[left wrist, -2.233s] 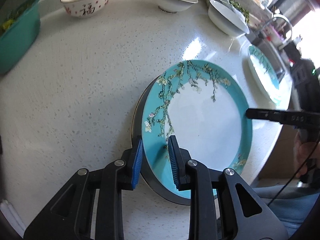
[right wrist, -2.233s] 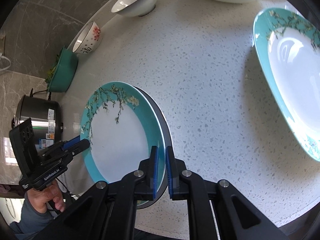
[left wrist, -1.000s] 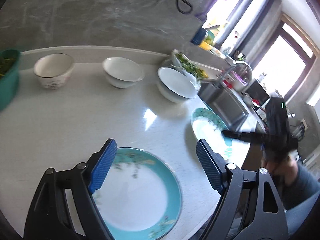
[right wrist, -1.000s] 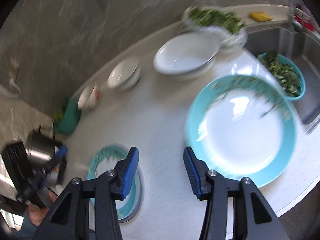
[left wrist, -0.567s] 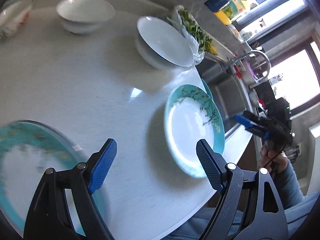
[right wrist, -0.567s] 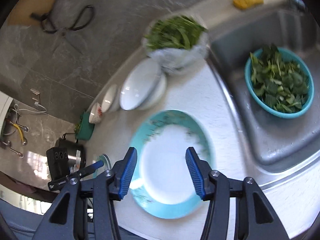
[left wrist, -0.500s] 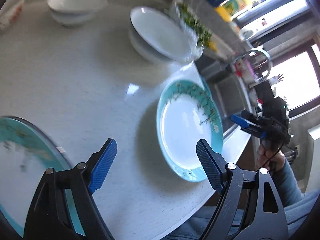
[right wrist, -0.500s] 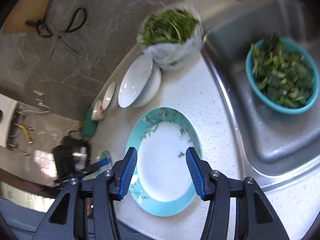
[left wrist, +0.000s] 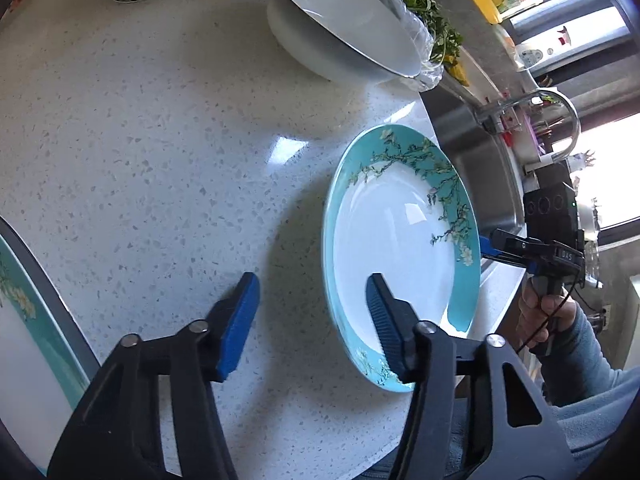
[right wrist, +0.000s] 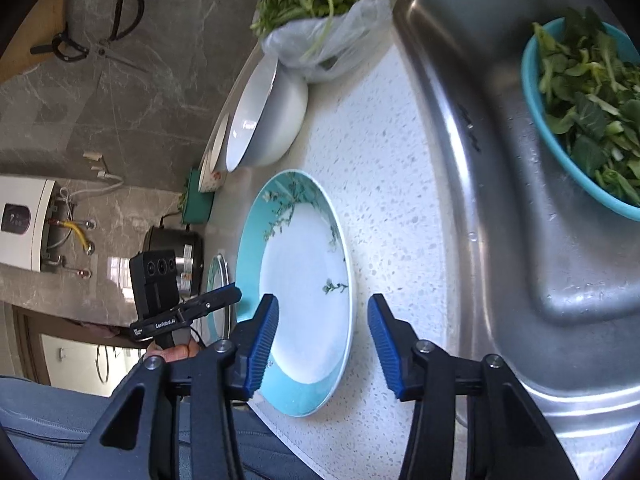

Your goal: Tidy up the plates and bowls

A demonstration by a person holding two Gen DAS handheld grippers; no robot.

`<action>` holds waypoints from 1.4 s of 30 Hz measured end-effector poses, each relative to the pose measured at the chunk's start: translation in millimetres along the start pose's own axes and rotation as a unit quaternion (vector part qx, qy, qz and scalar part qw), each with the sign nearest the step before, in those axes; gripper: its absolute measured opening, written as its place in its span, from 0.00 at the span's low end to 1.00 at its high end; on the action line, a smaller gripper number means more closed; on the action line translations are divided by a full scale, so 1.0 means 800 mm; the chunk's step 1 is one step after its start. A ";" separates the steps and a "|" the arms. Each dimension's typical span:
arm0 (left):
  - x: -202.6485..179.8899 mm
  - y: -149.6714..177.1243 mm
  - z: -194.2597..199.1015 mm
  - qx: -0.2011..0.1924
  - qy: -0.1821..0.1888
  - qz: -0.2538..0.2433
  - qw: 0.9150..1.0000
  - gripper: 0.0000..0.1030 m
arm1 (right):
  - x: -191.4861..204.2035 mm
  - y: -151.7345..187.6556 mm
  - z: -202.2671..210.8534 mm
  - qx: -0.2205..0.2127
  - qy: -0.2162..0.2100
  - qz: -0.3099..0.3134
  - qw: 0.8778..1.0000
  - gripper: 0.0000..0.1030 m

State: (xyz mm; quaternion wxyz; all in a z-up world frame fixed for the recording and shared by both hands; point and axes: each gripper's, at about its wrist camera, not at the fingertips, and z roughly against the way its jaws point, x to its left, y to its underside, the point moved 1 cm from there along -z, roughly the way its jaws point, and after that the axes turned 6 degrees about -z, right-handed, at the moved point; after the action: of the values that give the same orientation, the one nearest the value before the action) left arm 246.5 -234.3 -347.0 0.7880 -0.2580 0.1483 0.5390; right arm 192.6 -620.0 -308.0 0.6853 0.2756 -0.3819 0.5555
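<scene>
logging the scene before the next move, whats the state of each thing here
teal plate: flat on the counter beside the sink, empty, not gripped
left claw: open, jaws just closing, straddling the plate's near rim
right claw: open, jaws just closing, plate's rim between them
plate stack: resting at left, teal plate on top
large white bowl: upright, empty
teal basket: in the sink, full of greens

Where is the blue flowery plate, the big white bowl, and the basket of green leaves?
blue flowery plate (left wrist: 392, 256), left wrist view, on its white middle.
big white bowl (left wrist: 340, 24), left wrist view, on its inside.
basket of green leaves (right wrist: 538, 92), right wrist view, on its teal rim.
</scene>
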 end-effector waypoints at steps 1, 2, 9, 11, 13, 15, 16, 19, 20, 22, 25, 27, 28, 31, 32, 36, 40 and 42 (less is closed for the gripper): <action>0.000 0.001 -0.002 0.002 0.000 -0.003 1.000 0.38 | -0.001 0.000 -0.003 0.005 -0.002 -0.002 1.000 0.45; 0.000 0.001 -0.006 0.003 0.001 -0.003 1.000 0.35 | -0.002 0.000 -0.006 0.008 -0.002 -0.003 1.000 0.43; -0.005 0.010 -0.006 0.006 0.015 -0.001 1.000 0.30 | -0.006 0.002 -0.012 0.018 -0.013 -0.007 1.000 0.37; -0.005 0.010 -0.006 0.005 0.019 0.003 1.000 0.23 | -0.008 0.002 -0.012 0.019 -0.008 -0.006 1.000 0.31; -0.003 0.009 -0.001 0.003 0.017 0.003 1.000 0.15 | -0.011 0.000 -0.014 0.020 0.008 -0.006 1.000 0.18; -0.003 0.007 -0.001 0.004 0.009 0.002 1.000 0.08 | -0.015 -0.003 -0.016 0.025 0.018 -0.011 0.999 0.11; -0.004 0.006 -0.002 0.005 0.004 0.001 1.000 0.08 | -0.014 -0.003 -0.016 0.026 0.020 -0.011 0.999 0.11; -0.005 0.003 -0.002 0.002 -0.001 0.003 1.000 0.06 | -0.013 -0.003 -0.016 0.025 0.029 -0.010 0.999 0.09; -0.005 0.003 -0.002 0.002 -0.003 0.004 1.000 0.06 | -0.014 -0.003 -0.016 0.024 0.030 -0.012 0.999 0.09; -0.005 0.003 -0.001 -0.002 -0.003 0.008 1.000 0.06 | -0.013 -0.002 -0.016 0.023 0.035 -0.012 0.999 0.09; -0.005 0.004 0.002 -0.010 -0.009 0.011 1.000 0.06 | -0.008 -0.001 -0.018 0.025 0.044 -0.008 0.999 0.09; -0.006 0.004 0.002 -0.012 -0.012 0.010 1.000 0.06 | -0.002 -0.001 -0.021 0.024 0.051 -0.004 0.998 0.09; -0.007 0.004 0.002 -0.012 -0.013 0.009 1.000 0.06 | 0.000 0.000 -0.022 0.023 0.054 -0.003 0.998 0.09; -0.009 0.006 0.001 -0.014 -0.013 0.010 1.000 0.06 | 0.000 0.000 -0.021 0.020 0.057 -0.001 0.998 0.09; -0.009 0.007 0.001 -0.014 -0.014 0.009 1.000 0.06 | 0.001 -0.001 -0.021 0.019 0.058 0.000 0.998 0.09; -0.010 0.010 0.002 -0.016 -0.012 0.008 1.000 0.06 | 0.005 -0.003 -0.020 0.016 0.063 0.009 0.998 0.09; -0.009 0.012 0.005 -0.020 -0.013 0.008 1.000 0.06 | 0.011 -0.005 -0.021 0.015 0.066 0.021 0.997 0.09; -0.007 0.013 0.008 -0.024 -0.013 0.009 1.000 0.06 | 0.015 -0.005 -0.021 0.015 0.065 0.027 0.997 0.09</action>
State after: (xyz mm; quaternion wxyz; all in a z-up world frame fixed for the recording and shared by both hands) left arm 234.4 -232.0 -341.6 0.7785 -0.2683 0.1278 0.5528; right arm 201.5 -601.0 -307.4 0.6894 0.2387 -0.3354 0.5960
